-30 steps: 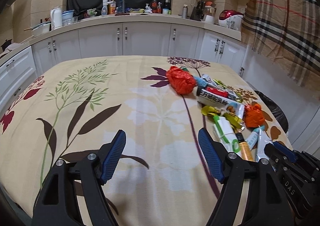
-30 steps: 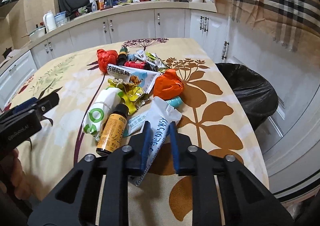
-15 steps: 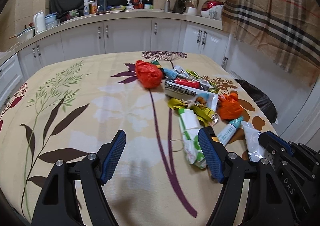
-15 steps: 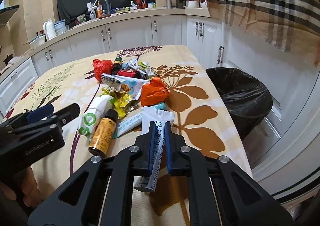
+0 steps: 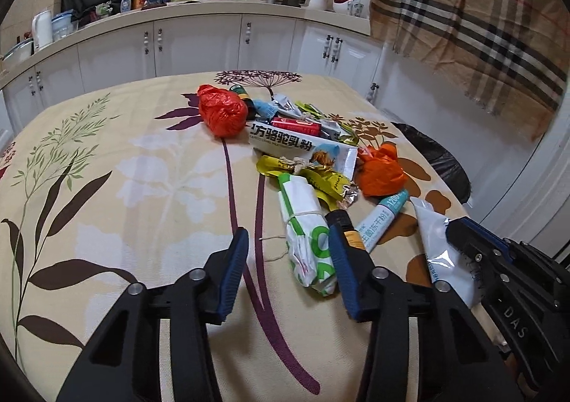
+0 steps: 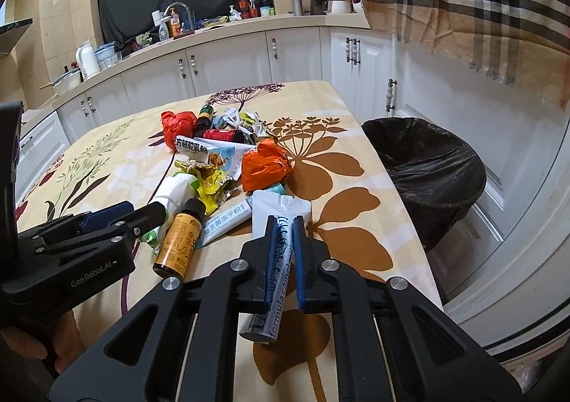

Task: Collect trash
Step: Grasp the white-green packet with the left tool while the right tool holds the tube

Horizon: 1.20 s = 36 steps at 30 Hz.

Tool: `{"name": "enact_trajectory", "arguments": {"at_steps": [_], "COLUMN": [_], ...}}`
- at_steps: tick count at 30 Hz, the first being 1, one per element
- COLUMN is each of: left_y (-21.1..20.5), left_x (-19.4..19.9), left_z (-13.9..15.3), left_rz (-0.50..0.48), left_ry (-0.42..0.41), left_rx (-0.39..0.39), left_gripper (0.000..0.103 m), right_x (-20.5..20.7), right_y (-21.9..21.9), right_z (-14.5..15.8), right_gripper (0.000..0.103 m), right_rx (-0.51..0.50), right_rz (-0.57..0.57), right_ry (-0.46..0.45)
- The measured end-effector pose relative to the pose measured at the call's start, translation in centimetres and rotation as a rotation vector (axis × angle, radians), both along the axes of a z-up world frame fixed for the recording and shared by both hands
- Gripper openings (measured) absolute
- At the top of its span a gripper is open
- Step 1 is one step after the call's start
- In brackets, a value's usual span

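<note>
Your left gripper hangs low over the flowered tablecloth at the near left of the trash pile, and its jaws are closing. The lower end of the white-and-green folded packet lies between the blue pads, against the right-hand one; the pads do not press on it, so nothing is gripped on this side. In the right wrist view the same gripper comes in from the left edge, its tips beside the amber bottle.

Further back on that side sits the red crumpled bag, with a dark bottle just behind it. Moving right, you come to the long white pouch with bold black characters, a red can beyond it, and yellow foil wrappers in front. The amber bottle lies on its side just right of the folded packet, its black cap pointing away from you. Next to it is a slim white-and-teal tube, and above that the orange crumpled bag.

Your right gripper is clenched on the white flat sachet, near the table's right side; its blue pads pinch the sachet's middle and its printed lower end hangs out beneath them.

Past the table's right edge stands the bin with a black liner, mouth open, on the floor by the white cabinets.
</note>
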<state>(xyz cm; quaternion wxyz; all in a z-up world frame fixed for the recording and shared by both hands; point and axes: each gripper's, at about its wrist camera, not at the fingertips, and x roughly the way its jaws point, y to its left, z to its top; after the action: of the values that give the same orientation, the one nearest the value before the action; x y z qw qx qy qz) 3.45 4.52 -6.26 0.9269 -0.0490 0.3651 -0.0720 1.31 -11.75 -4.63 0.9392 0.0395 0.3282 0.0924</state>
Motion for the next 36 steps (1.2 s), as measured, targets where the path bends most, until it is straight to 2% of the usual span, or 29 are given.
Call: {"name": "enact_trajectory", "arguments": {"at_steps": [1, 3, 5, 11, 13, 15, 18, 28, 31, 36], "left_y": [-0.1, 0.0, 0.0, 0.3, 0.4, 0.6, 0.7, 0.7, 0.5, 0.7], "left_x": [-0.1, -0.2, -0.3, -0.3, -0.2, -0.1, -0.1, 0.7, 0.8, 0.5], "left_z": [0.0, 0.1, 0.1, 0.3, 0.2, 0.3, 0.3, -0.6, -0.9, -1.0], "left_rz": [-0.006, -0.033, -0.043, -0.028, -0.025, -0.018, -0.007, -0.014, -0.037, -0.04], "left_ry": [-0.003, -0.007, -0.005, -0.001, 0.002, 0.003, -0.002, 0.054, 0.073, 0.069], "left_rx": [0.003, -0.017, -0.036, -0.049, -0.052, -0.059, -0.063, -0.063, -0.067, -0.078], "left_gripper": [0.039, 0.024, 0.02, 0.021, 0.027, 0.042, 0.051, 0.05, 0.033, 0.029], "right_x": [0.0, 0.0, 0.0, 0.0, 0.0, 0.0, 0.1, 0.3, 0.4, 0.4], "right_y": [0.0, 0.0, 0.0, 0.1, 0.1, 0.0, -0.1, -0.2, -0.2, -0.2], "right_z": [0.0, 0.0, 0.0, 0.1, 0.1, 0.1, 0.1, -0.2, -0.2, -0.2], "right_gripper": [0.009, 0.009, 0.009, 0.009, 0.009, 0.009, 0.009, 0.009, 0.009, 0.009], "right_rx": [0.0, -0.002, 0.0, -0.005, -0.005, -0.007, -0.006, 0.0, 0.001, 0.001], "right_rz": [0.0, 0.001, 0.001, -0.001, -0.002, -0.004, -0.006, 0.002, 0.003, 0.002], "right_ry": [-0.001, -0.002, -0.001, -0.004, -0.003, -0.001, 0.004, 0.011, 0.012, 0.011]}}
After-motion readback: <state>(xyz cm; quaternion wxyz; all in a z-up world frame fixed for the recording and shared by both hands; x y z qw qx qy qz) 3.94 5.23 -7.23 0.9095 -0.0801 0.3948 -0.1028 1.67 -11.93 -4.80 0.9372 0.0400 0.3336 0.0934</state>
